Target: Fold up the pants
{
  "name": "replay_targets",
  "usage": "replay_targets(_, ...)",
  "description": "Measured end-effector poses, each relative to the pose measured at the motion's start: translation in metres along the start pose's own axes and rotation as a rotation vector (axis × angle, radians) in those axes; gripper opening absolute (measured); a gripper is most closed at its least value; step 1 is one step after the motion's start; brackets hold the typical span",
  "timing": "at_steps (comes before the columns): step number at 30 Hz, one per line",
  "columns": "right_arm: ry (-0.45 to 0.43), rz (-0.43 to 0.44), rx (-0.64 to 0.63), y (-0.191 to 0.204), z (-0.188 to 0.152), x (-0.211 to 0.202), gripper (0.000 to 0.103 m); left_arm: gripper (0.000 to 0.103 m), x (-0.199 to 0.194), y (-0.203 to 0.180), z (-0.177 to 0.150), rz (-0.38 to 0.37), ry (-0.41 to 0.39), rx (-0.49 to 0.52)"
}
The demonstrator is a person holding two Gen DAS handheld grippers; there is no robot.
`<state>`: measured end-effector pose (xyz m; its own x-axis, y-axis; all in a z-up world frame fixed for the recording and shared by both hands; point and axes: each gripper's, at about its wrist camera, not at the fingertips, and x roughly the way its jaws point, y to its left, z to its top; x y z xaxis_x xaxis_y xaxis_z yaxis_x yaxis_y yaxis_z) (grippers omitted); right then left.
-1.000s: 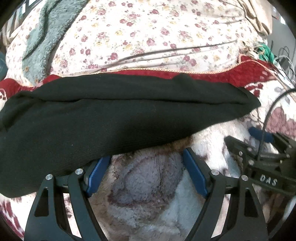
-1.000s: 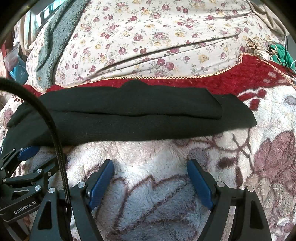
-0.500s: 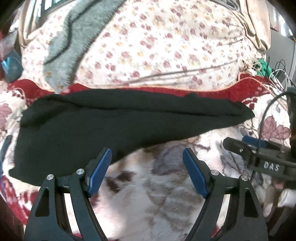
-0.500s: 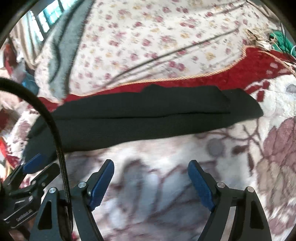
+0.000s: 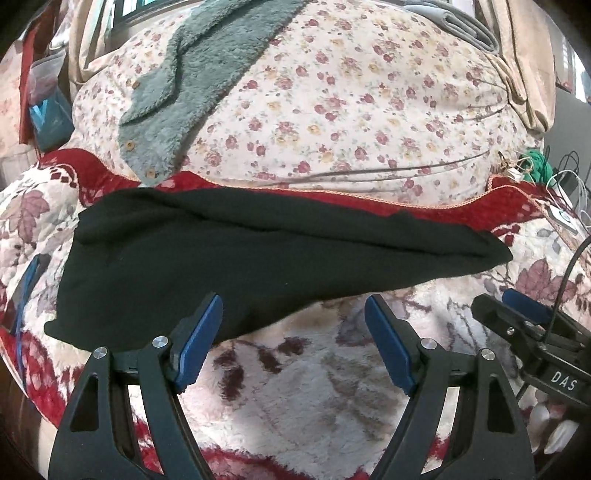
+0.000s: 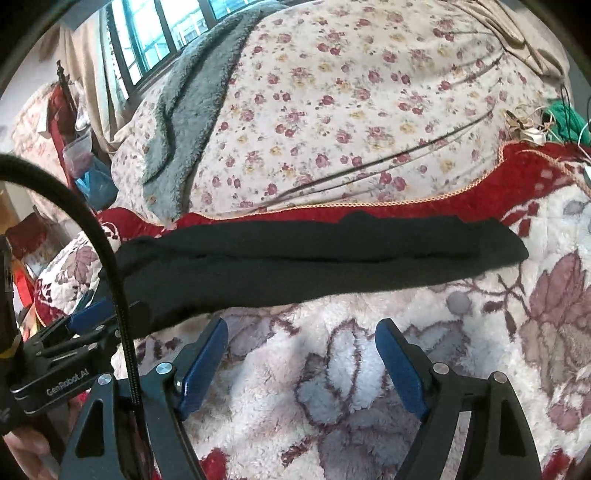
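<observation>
The black knitted pants [image 5: 258, 266] lie folded in a long strip near the far red edge of the fluffy flowered blanket [image 5: 314, 387]. My left gripper [image 5: 293, 332] and right gripper [image 6: 301, 360] are both wide and hold nothing. Only my right view shows the window [image 6: 166, 33].

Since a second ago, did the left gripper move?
Yes. The left gripper backed away from the black pants, off their near edge, over the fleece blanket.
</observation>
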<state>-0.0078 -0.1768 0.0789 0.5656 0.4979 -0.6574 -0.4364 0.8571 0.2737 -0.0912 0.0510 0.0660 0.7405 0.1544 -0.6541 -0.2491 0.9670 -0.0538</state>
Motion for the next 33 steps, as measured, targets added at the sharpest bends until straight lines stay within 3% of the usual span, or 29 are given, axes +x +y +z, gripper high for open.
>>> replay_targets(22, 0.025, -0.033, 0.007, -0.012, -0.001, 0.01, 0.081, 0.081, 0.007, 0.038, -0.008, 0.038, 0.05, -0.085)
replay_targets(27, 0.046, -0.04, 0.016, -0.021, -0.003, 0.019, 0.081, 0.081, 0.0, 0.078, -0.019, 0.058, 0.078, -0.19)
replay_targets(33, 0.077, -0.024, 0.069, -0.04, -0.006, 0.028, 0.081, 0.08, -0.01, 0.129, -0.033, 0.074, 0.099, -0.387)
